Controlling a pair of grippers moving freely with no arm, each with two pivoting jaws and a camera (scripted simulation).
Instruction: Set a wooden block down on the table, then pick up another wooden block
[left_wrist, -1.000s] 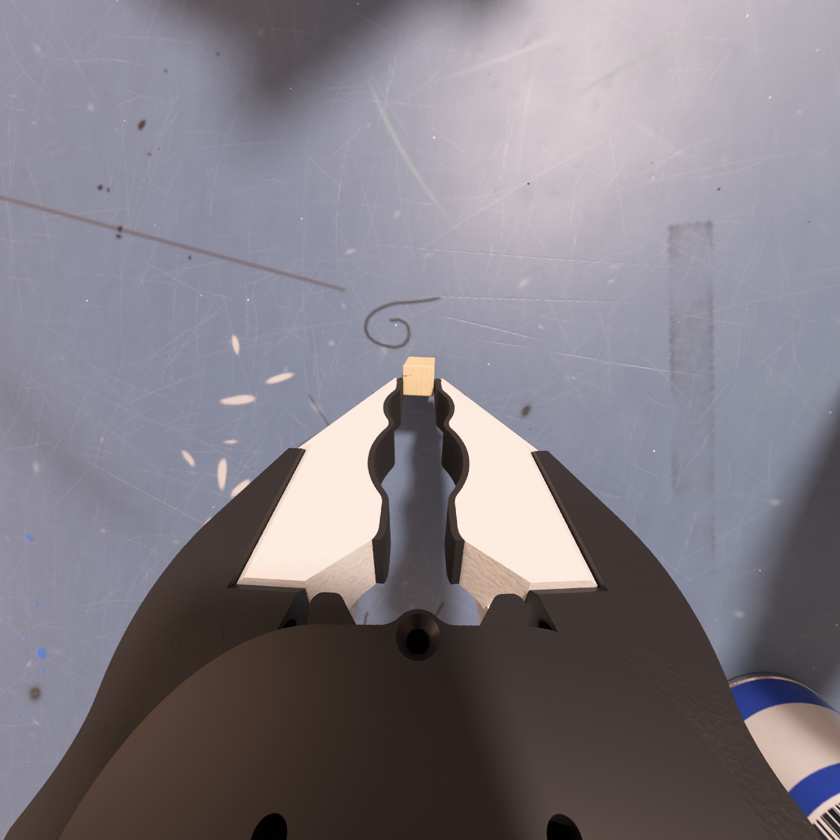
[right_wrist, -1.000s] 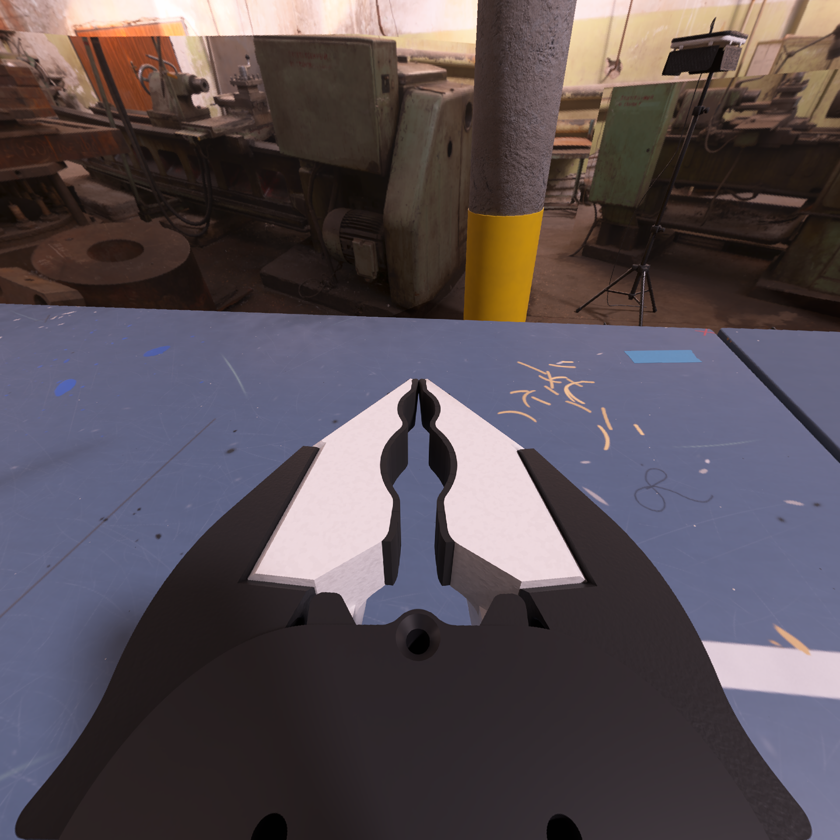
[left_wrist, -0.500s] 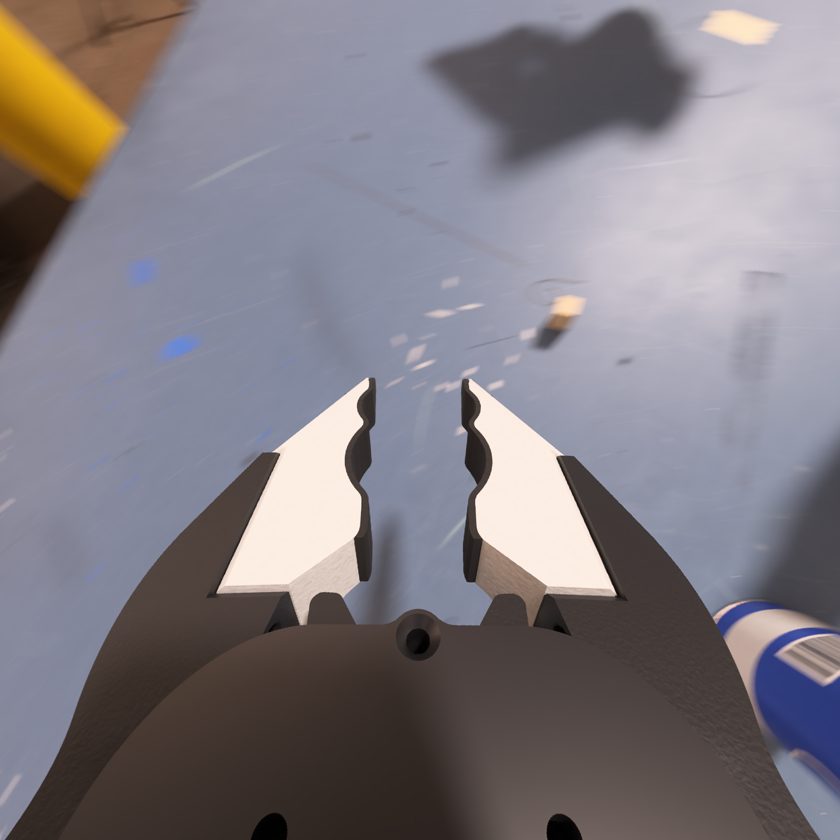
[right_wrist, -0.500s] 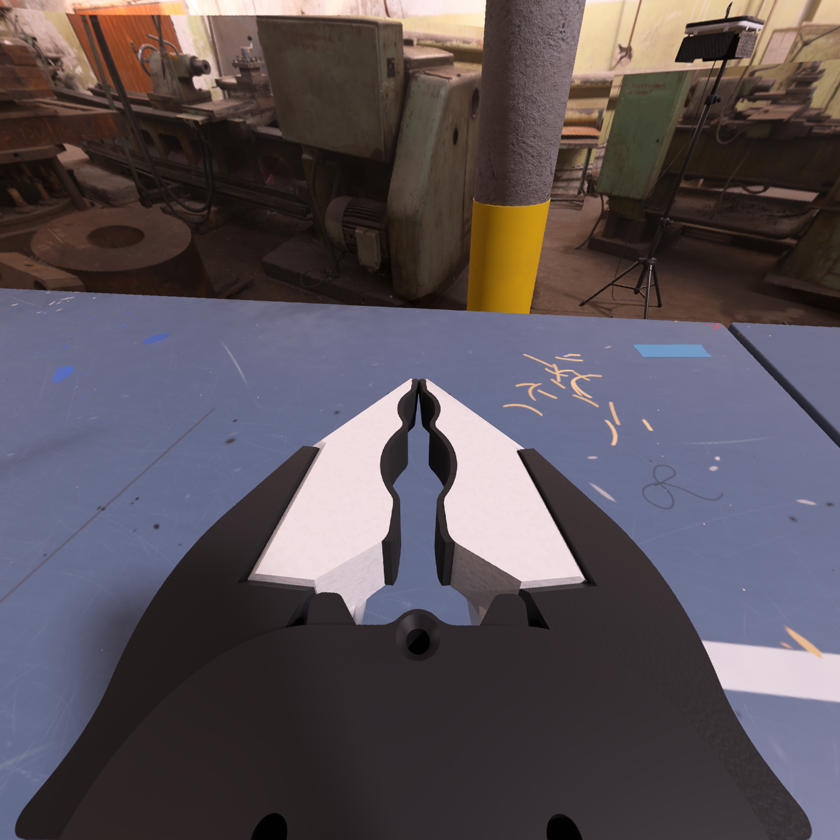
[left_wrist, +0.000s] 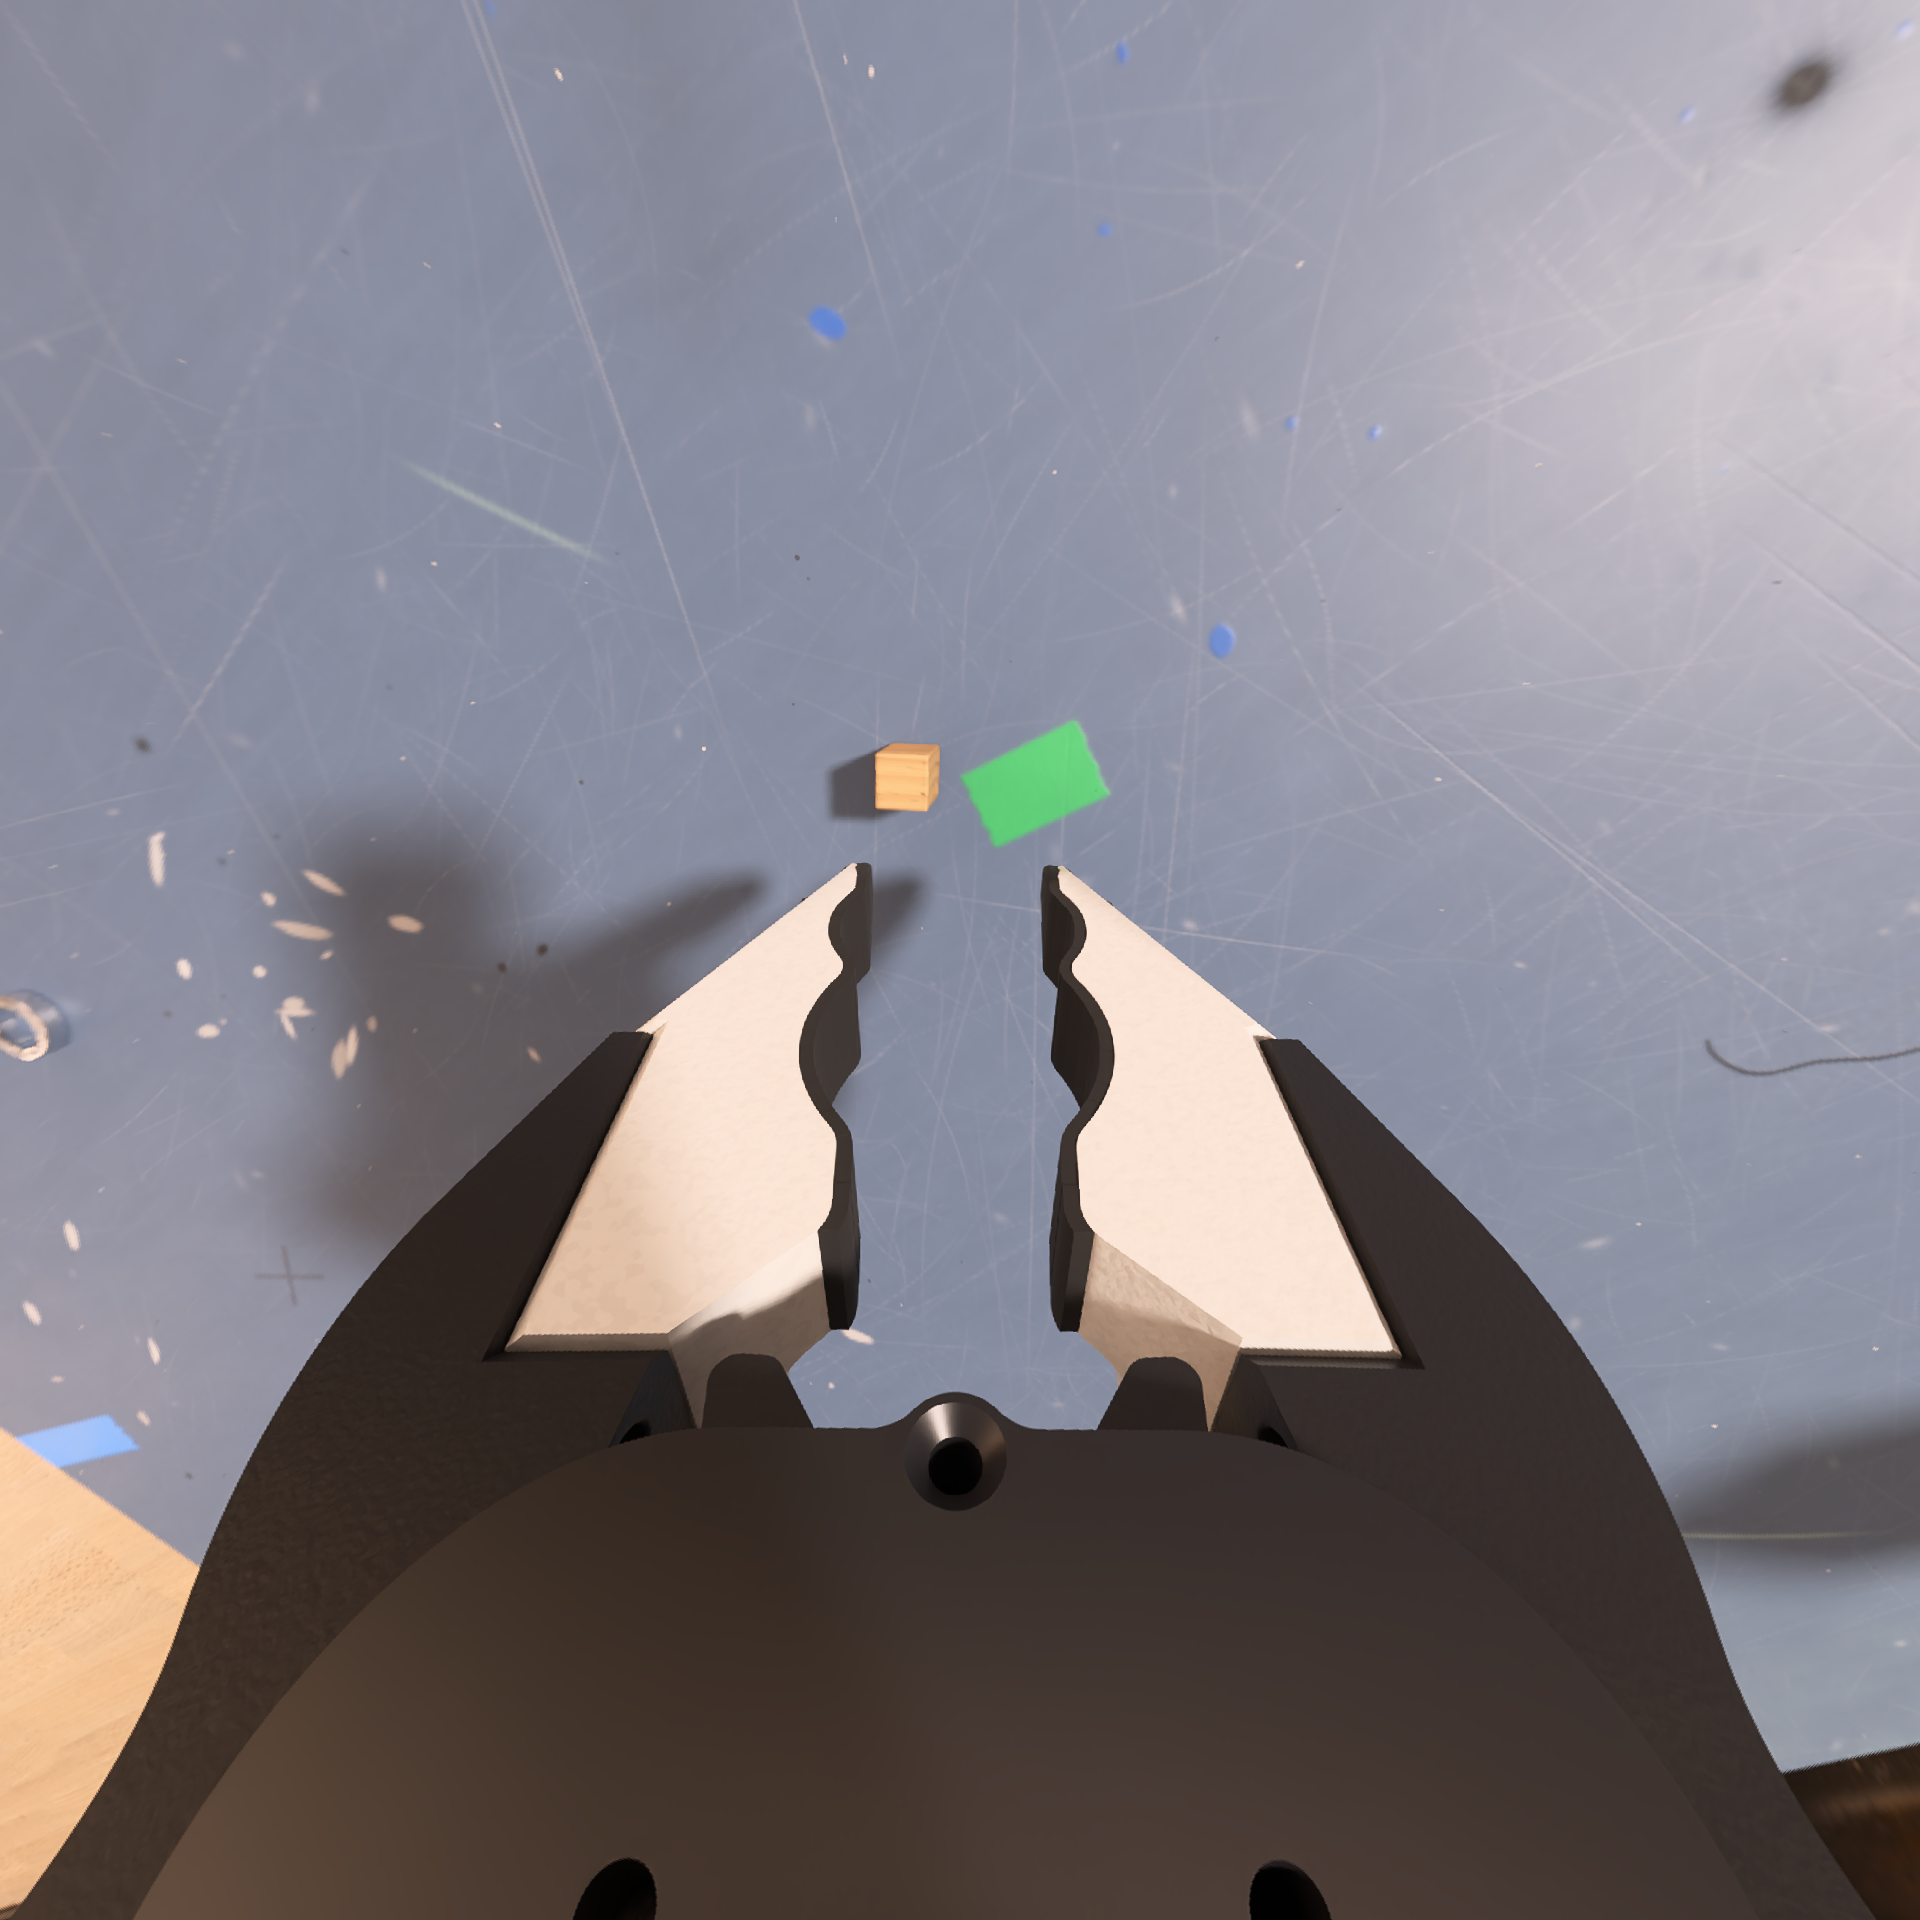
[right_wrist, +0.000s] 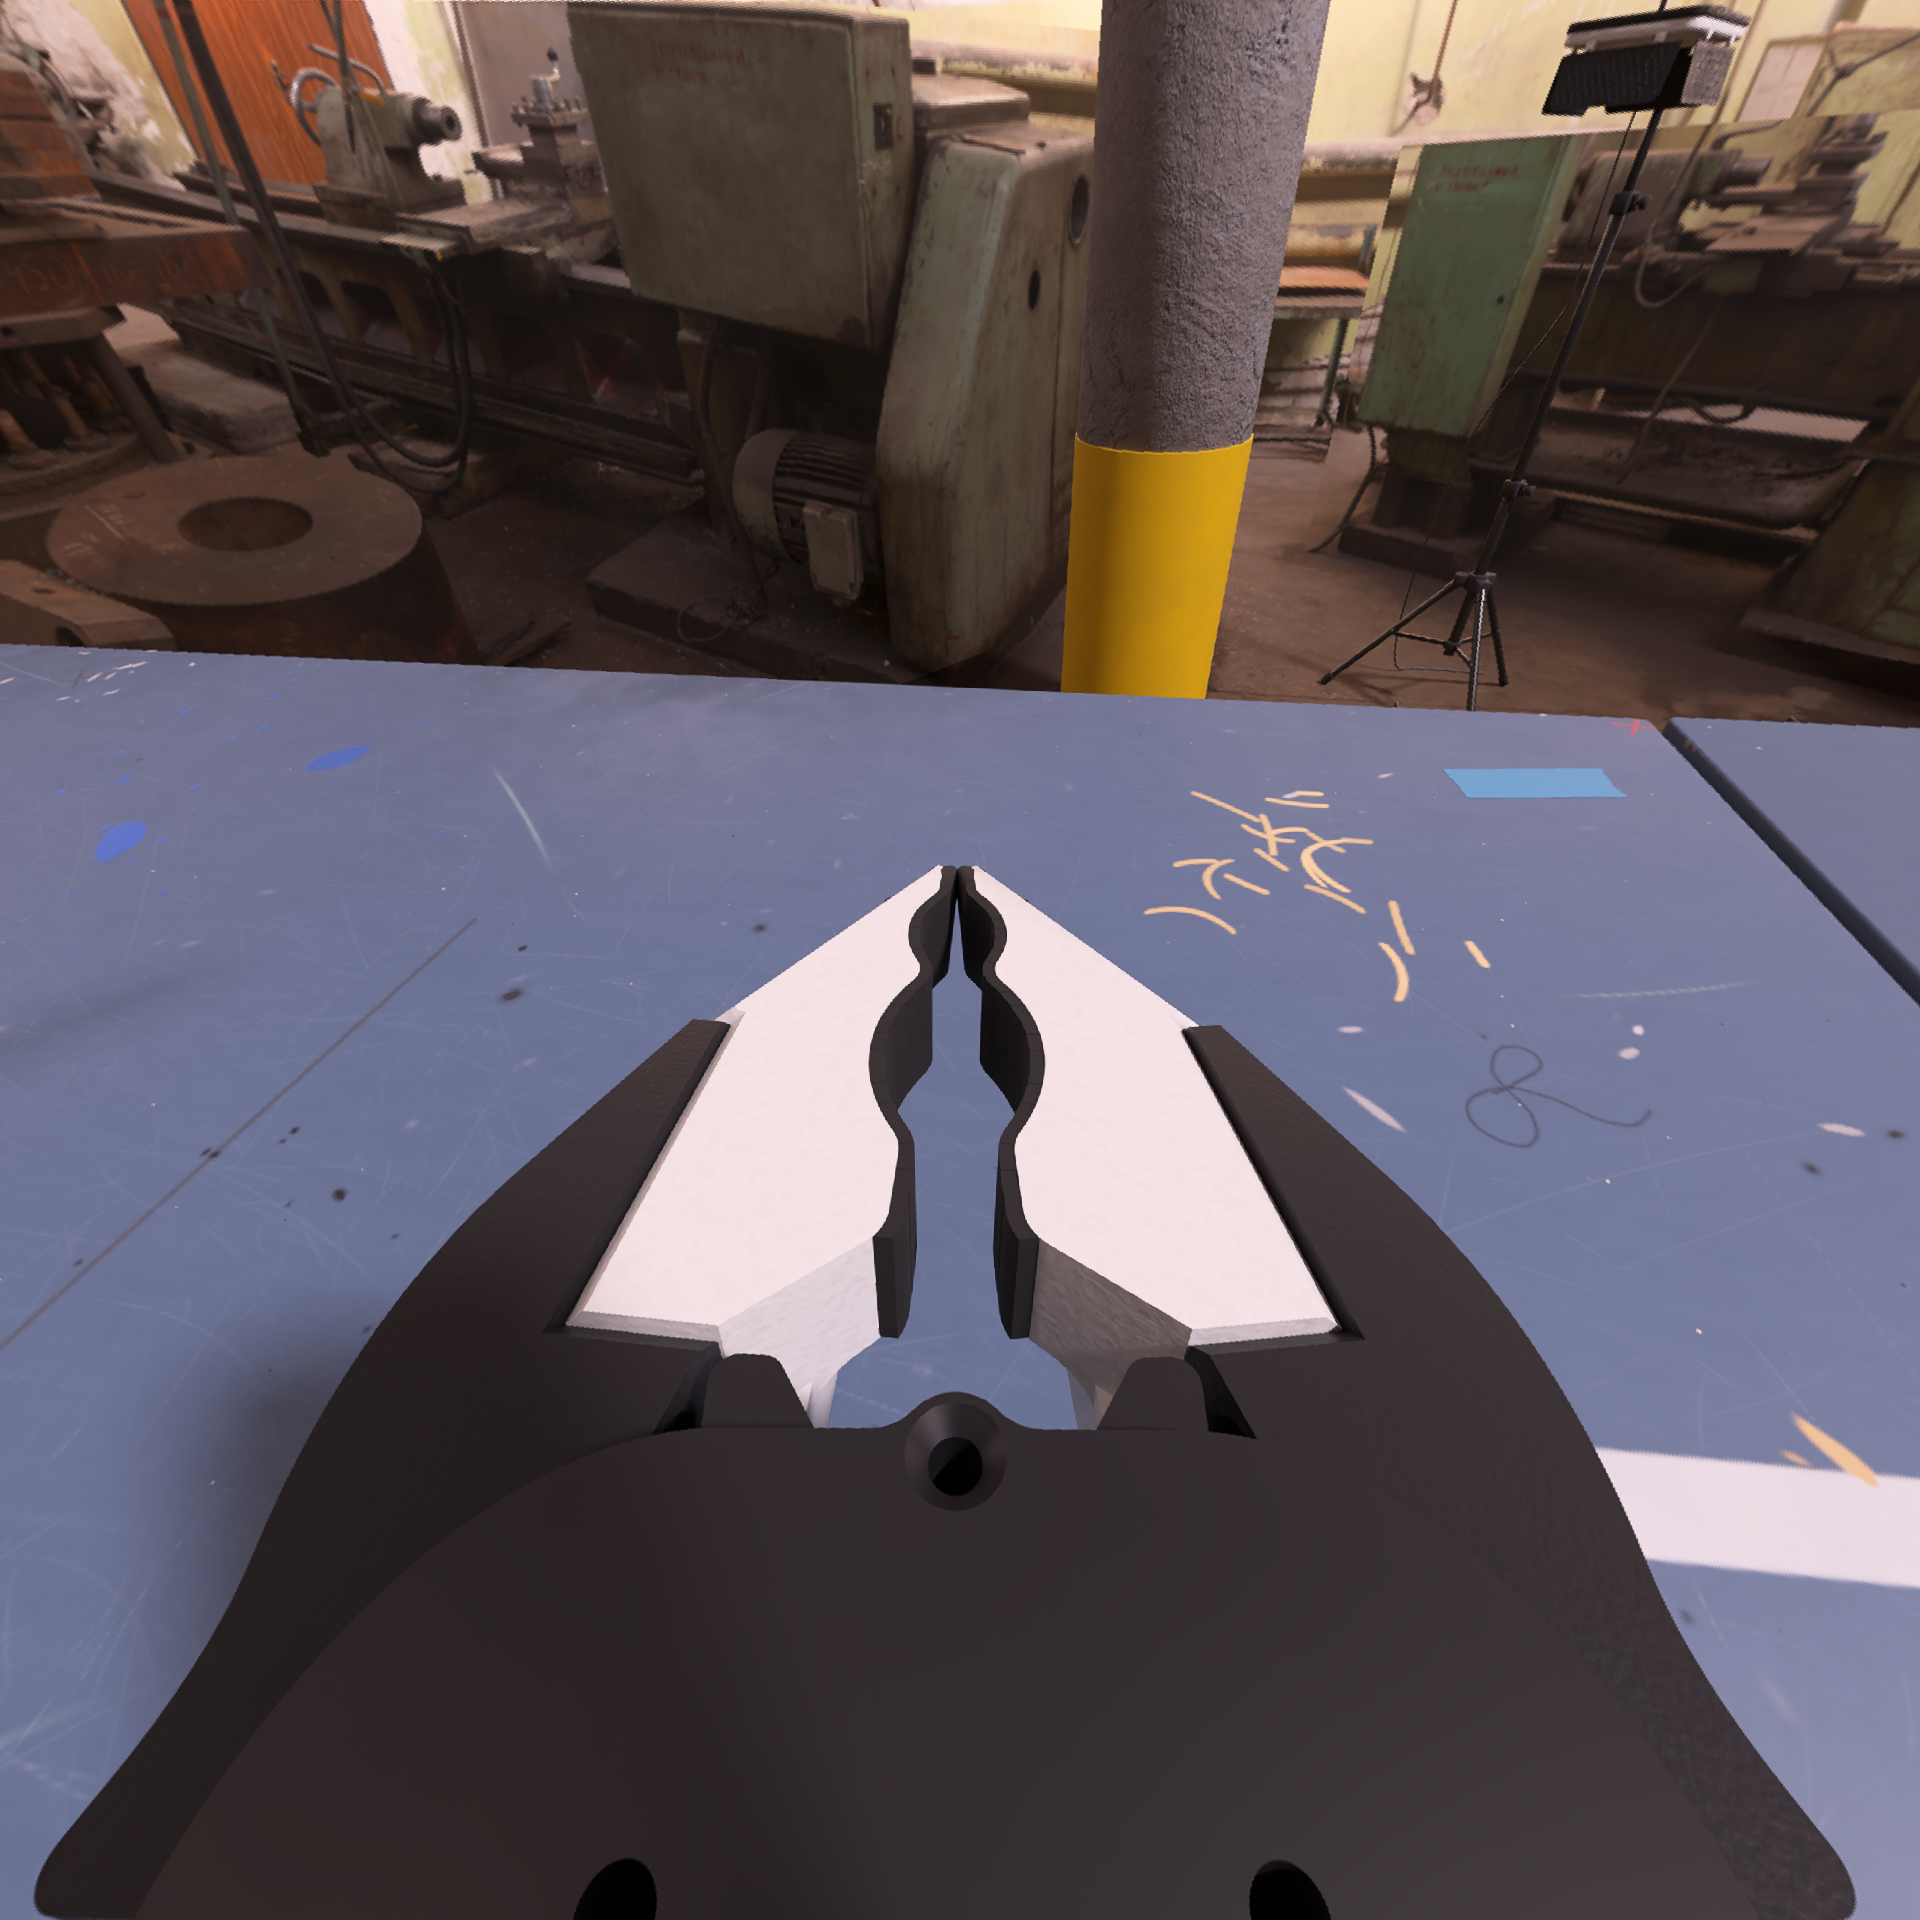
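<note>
The left hand-held gripper hangs over the desk with its jaws spread and nothing between them, looking down at a small wooden block. That block sits flat on the desk just beyond the fingertips, a little off the centre line toward the left finger, with a green patch of tape just beside it on the other side. I'd judge this the block to be picked up; whether the first block is already set down I cannot confirm, since no other small block shows in either view.

To take it cleanly, the gripper should shift slightly toward the block's side away from the tape, so the cube lands midway between the tips, then come straight down and close on two opposite flat faces. The block is narrower than the present gap, so there is room. Squaring the jaws to its faces should stop it twisting out.

The cube is pale, with a faint grain and crisp edges. The fingers are white wedges with dark, wavy inner edges. The desk is scuffed blue-grey, scratched, flecked with blue paint. A corner of light wood shows well back from the block, beside the gripper body.

The right hand-held gripper is clenched on nothing, low over bare desk.
</note>
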